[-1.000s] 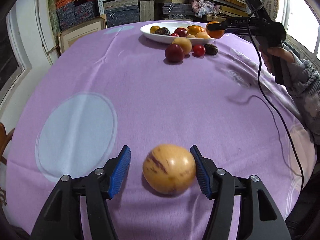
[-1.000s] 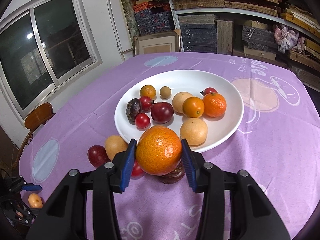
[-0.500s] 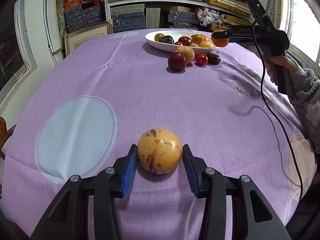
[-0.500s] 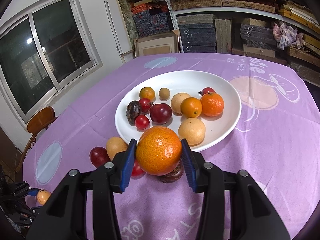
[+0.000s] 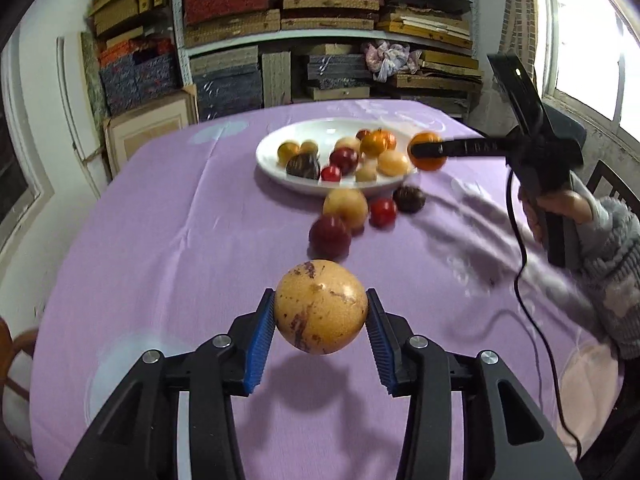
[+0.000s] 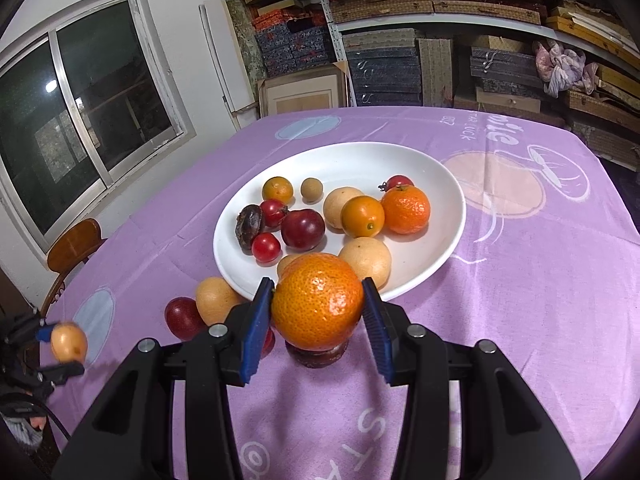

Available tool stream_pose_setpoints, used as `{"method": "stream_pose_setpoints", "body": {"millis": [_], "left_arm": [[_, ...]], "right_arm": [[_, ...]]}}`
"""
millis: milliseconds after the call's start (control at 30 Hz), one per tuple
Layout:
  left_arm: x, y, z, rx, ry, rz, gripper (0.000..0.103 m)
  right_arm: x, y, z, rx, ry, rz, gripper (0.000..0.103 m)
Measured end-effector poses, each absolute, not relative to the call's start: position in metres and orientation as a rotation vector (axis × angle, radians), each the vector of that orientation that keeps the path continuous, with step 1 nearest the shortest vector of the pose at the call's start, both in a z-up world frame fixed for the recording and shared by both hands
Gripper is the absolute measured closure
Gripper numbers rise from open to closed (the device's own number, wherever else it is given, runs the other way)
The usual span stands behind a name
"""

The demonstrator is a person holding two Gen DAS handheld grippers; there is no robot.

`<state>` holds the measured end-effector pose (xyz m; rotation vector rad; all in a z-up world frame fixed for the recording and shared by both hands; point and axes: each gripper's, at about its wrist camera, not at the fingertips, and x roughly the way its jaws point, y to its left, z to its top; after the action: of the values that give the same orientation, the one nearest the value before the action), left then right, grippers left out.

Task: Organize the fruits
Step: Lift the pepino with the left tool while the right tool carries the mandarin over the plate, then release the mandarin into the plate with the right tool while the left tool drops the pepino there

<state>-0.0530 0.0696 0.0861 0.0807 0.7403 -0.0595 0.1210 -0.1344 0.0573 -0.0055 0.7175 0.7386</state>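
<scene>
My left gripper (image 5: 321,316) is shut on a yellow fruit with brown blotches (image 5: 320,306) and holds it above the purple tablecloth (image 5: 168,240). My right gripper (image 6: 318,308) is shut on an orange mandarin (image 6: 318,300), held over the near rim of the white plate (image 6: 432,256). The plate holds several fruits: a mandarin (image 6: 405,209), plums, cherry tomatoes, pale round fruits. On the cloth beside the plate lie a pale fruit (image 5: 345,207), a dark red plum (image 5: 330,235), a cherry tomato (image 5: 383,211) and a dark wrinkled fruit (image 5: 409,199).
Shelves stacked with boxes (image 5: 320,20) stand behind the table. A wooden chair (image 6: 74,246) is at the table's left side by a window (image 6: 80,112). The right gripper's cable (image 5: 528,320) hangs over the cloth. The person's sleeve (image 5: 612,272) is at the right.
My left gripper closed on the yellow fruit and lifted it off the cloth, moving toward the plate. My right gripper has held the mandarin steady and moved slightly closer over the plate's rim.
</scene>
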Motion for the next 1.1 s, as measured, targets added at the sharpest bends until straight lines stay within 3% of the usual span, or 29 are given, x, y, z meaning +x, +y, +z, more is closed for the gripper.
{"method": "stream_pose_setpoints", "body": {"millis": [233,633,833,900,1033,1100], "left_arm": [[0.097,0.061,0.116,0.027,0.695,-0.103,0.058],[0.254,0.082,0.073,-0.159,0.839,-0.097,0.058],[0.277,0.077,0.057,-0.168,0.89,-0.117,0.056],[0.272,0.081,0.063,-0.185,0.859,-0.099,0.041],[0.241,0.093,0.091,-0.2,0.799,-0.079,0.039],[0.216,0.103,0.108,-0.205,0.767,-0.053,0.032]], "right_arm": [[0.13,-0.142,0.065,-0.037,0.671,0.673,0.059],[0.175,-0.074,0.048,-0.152,0.694,0.751,0.059],[0.183,-0.065,0.04,-0.152,0.707,0.779,0.058],[0.184,-0.067,0.04,-0.131,0.713,0.789,0.053],[0.175,-0.087,0.062,-0.084,0.655,0.793,0.047],[0.166,-0.102,0.081,-0.035,0.616,0.79,0.036]]}}
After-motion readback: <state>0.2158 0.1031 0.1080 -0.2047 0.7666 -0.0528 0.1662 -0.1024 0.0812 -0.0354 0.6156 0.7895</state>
